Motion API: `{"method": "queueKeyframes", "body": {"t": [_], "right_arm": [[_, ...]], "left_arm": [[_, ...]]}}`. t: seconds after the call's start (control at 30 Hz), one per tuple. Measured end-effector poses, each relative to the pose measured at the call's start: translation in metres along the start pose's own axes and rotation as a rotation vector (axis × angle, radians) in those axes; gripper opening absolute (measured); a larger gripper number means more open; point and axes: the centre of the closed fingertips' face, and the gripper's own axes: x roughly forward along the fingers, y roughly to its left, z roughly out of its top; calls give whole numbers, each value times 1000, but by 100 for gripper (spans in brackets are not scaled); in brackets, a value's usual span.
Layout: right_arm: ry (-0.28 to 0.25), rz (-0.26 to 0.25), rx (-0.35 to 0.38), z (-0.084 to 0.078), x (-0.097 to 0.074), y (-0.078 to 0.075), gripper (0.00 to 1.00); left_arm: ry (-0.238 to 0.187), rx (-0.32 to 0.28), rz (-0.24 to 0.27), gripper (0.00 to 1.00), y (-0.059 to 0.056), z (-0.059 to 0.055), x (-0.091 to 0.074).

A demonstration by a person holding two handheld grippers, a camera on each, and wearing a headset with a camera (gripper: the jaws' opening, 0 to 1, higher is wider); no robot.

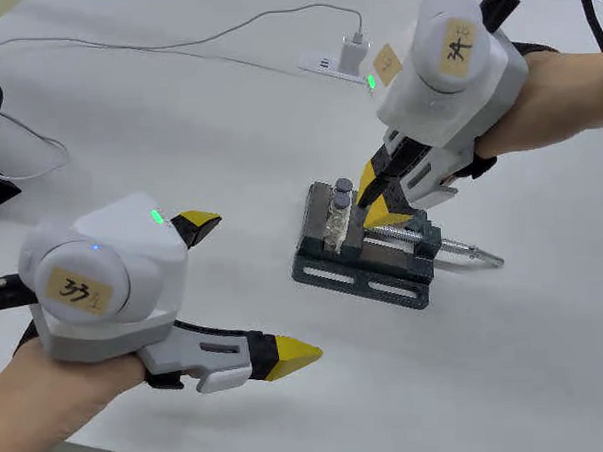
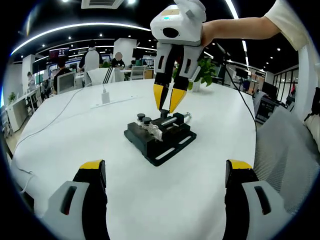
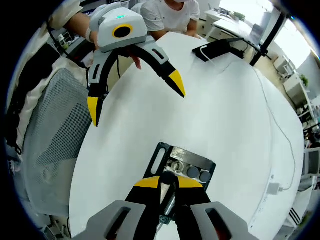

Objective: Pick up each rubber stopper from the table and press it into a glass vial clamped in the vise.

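While the left gripper (image 1: 249,288) is held with its jaws spread wide, well apart from the vise (image 1: 356,276), the right gripper (image 1: 373,205) is closed on a dark rubber stopper (image 3: 167,179) just above the vise, beside stoppered glass vials (image 1: 338,216) clamped there on the white table (image 1: 228,139).

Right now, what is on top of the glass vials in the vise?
Dark rubber stoppers cap two vials; the right gripper covers whatever lies beneath its fingers.
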Motion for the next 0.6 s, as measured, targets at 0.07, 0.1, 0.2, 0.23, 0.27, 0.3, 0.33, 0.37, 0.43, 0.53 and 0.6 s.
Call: {"method": "queueKeyframes", "body": {"t": [0.07,0.1,0.2,0.23,0.27,0.3,0.33,0.37,0.43,0.53,0.6], "right_arm": [[11,3,-71,-1,2,-4,5],[19,7,-87,-2,2,-5,5],[20,13,-123,-1,6,-8,5],[17,21,-128,0,7,-8,5],[15,26,-131,0,8,-8,5],[14,28,-137,1,9,-9,5],[19,28,-149,0,12,-12,5],[24,29,-150,-1,14,-13,5],[22,36,-155,-1,16,-14,5],[24,40,-155,-2,18,-15,5],[26,42,-162,-1,19,-15,5]], "left_arm": [[-2,-3,1,99,1,0,0],[-2,-4,1,99,2,0,0],[0,-6,3,99,3,-1,0],[0,-7,3,99,3,-1,0],[1,-8,3,99,3,-1,0],[2,-9,2,99,3,-2,0],[5,-9,1,99,3,-2,0],[7,-8,0,99,4,-3,0],[7,-11,-1,99,4,-3,0],[8,-15,2,99,5,-4,0],[10,-18,1,99,5,-5,0]]}}
